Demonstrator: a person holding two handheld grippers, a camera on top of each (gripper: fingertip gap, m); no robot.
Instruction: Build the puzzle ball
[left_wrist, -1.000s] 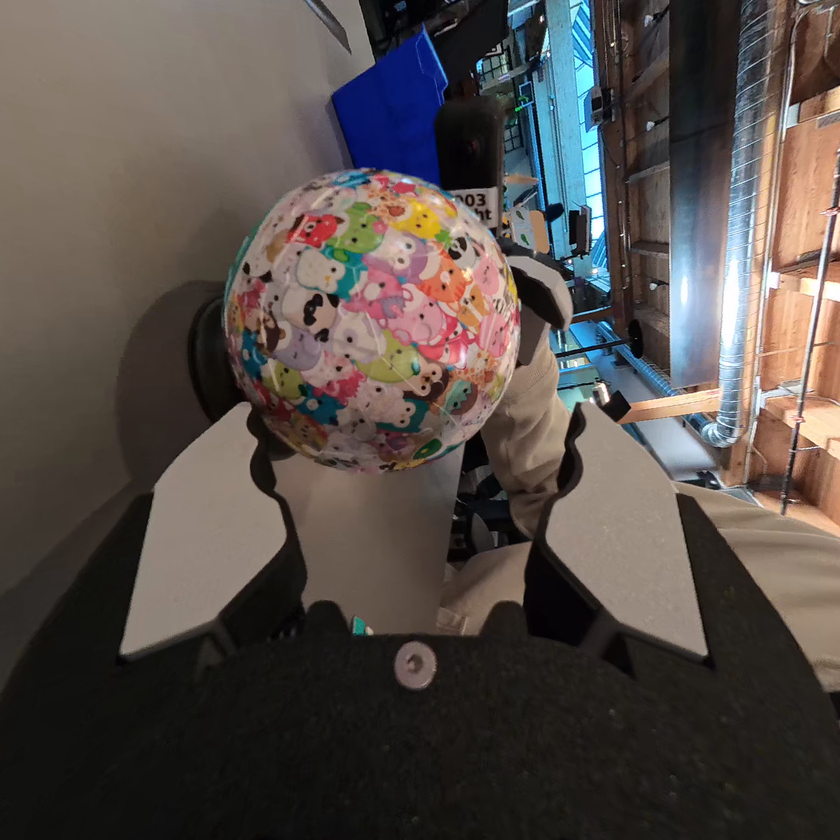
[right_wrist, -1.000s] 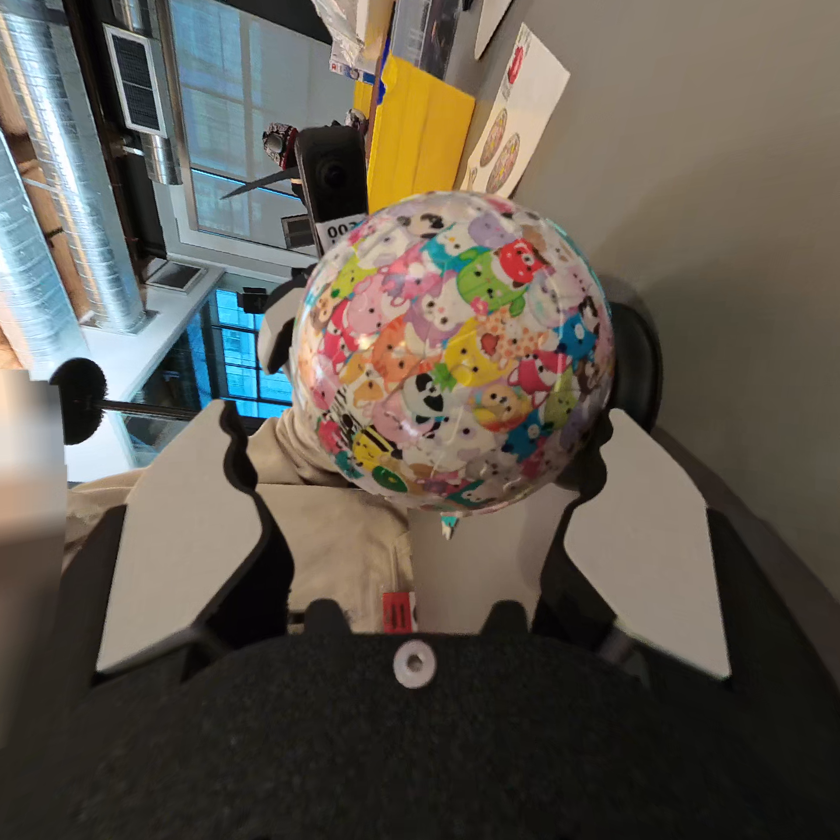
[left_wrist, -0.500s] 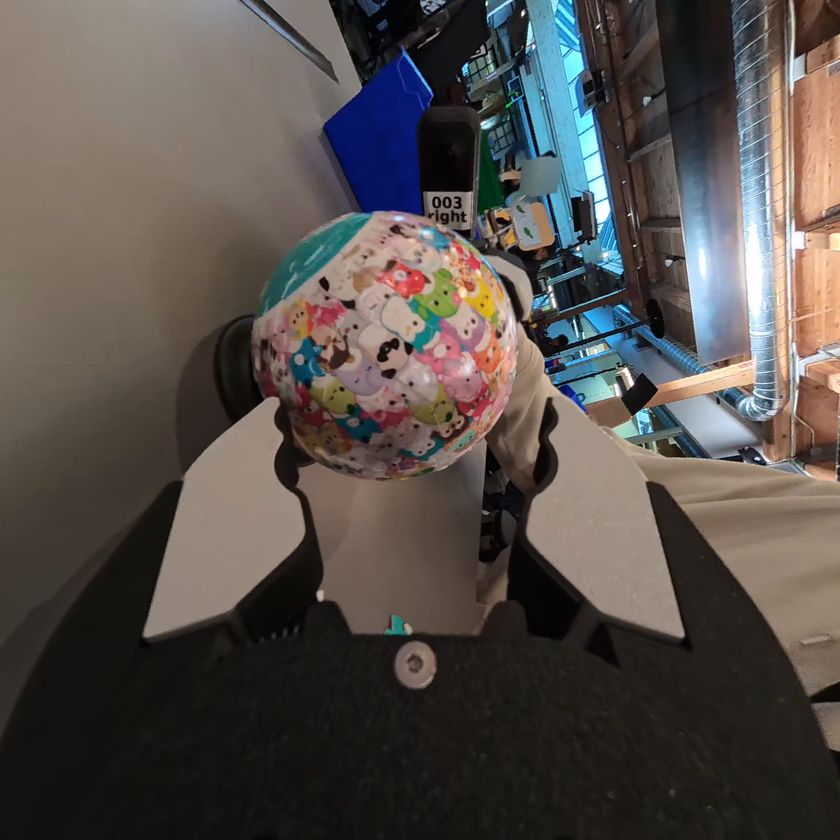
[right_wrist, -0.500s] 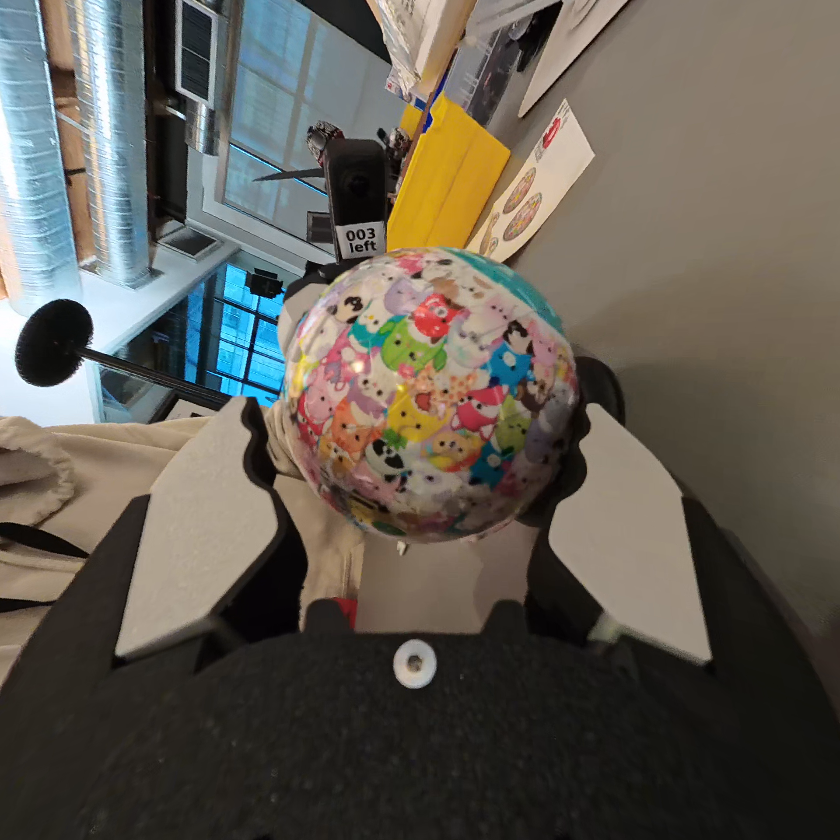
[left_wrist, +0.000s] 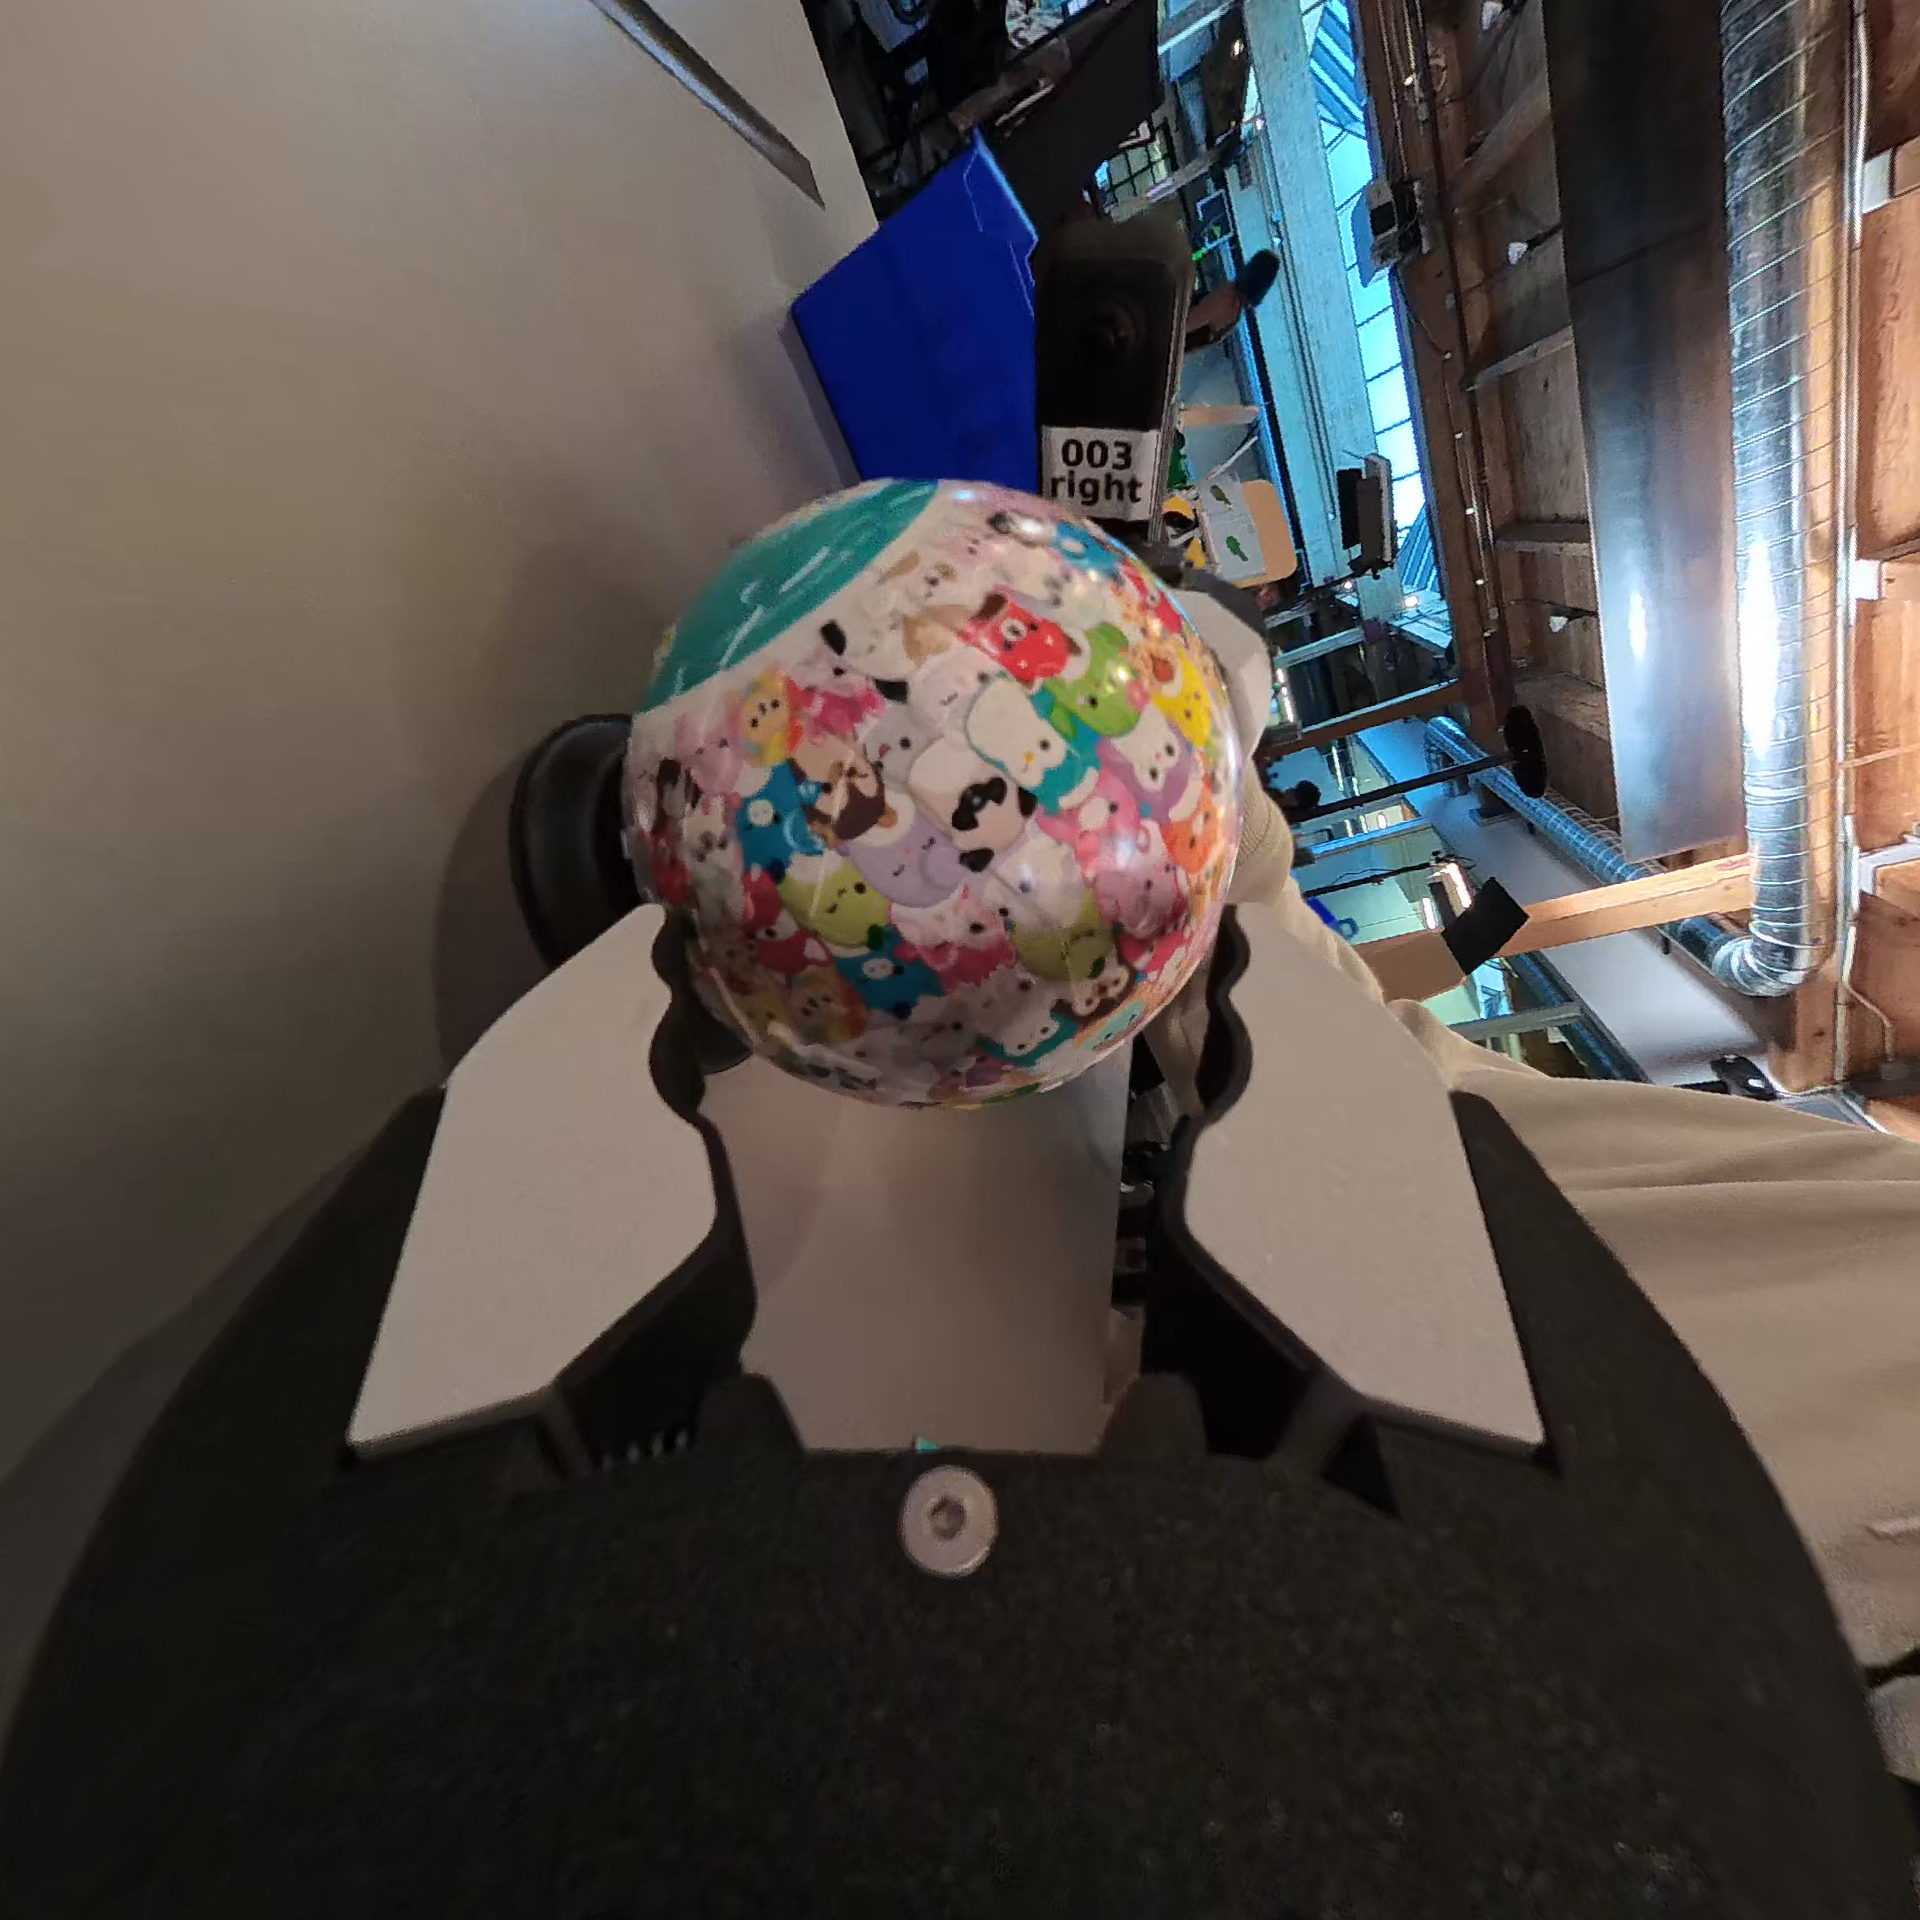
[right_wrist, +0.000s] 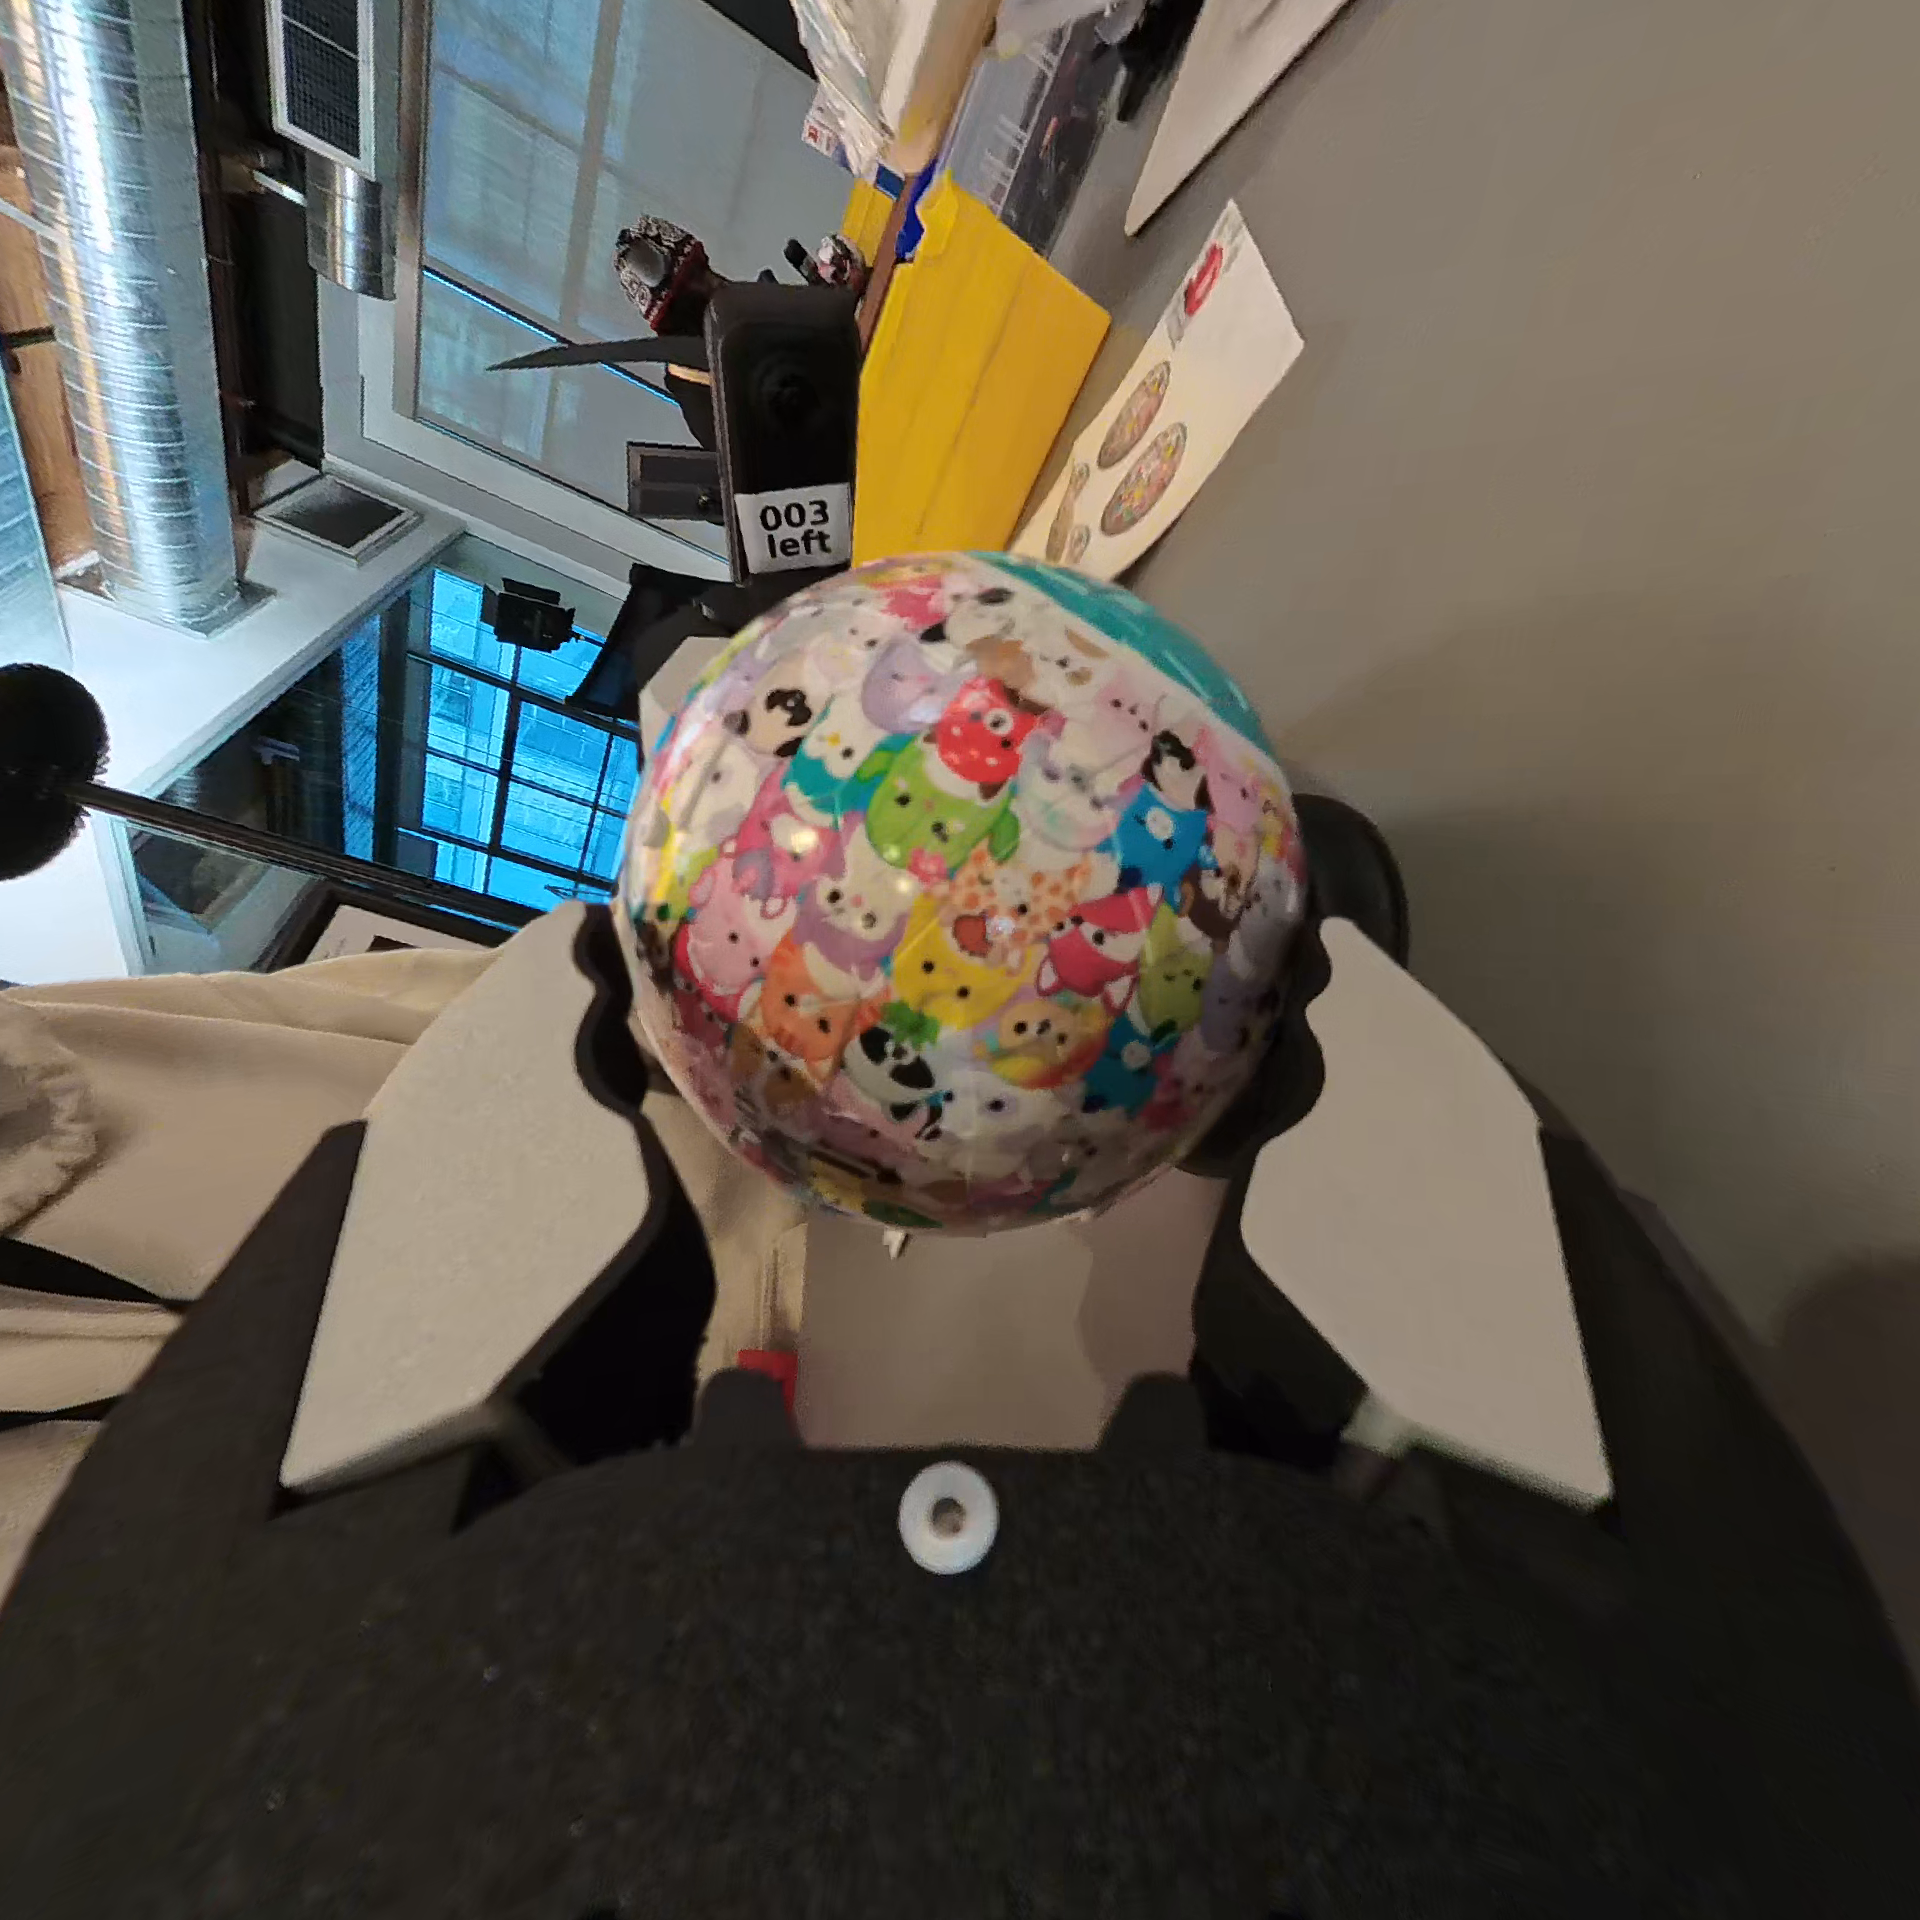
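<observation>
Left wrist view: a glossy round puzzle ball (left_wrist: 935, 800), printed with colourful cartoon animals and a teal patch at upper left, is gripped mid-frame between the left gripper's (left_wrist: 945, 987) grey fingers (left_wrist: 582, 1049). A white label is seen on the black camera above. Right wrist view: the ball (right_wrist: 961, 894) is clasped centrally by the right gripper (right_wrist: 951, 997); a printed sheet (right_wrist: 1164, 405) lies upper right.

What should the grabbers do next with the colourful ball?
Probably turn the puzzle ball a little more toward the cameras. Its teal patch shows only at the edge, and the left gripper and right gripper already flank the ball.
</observation>
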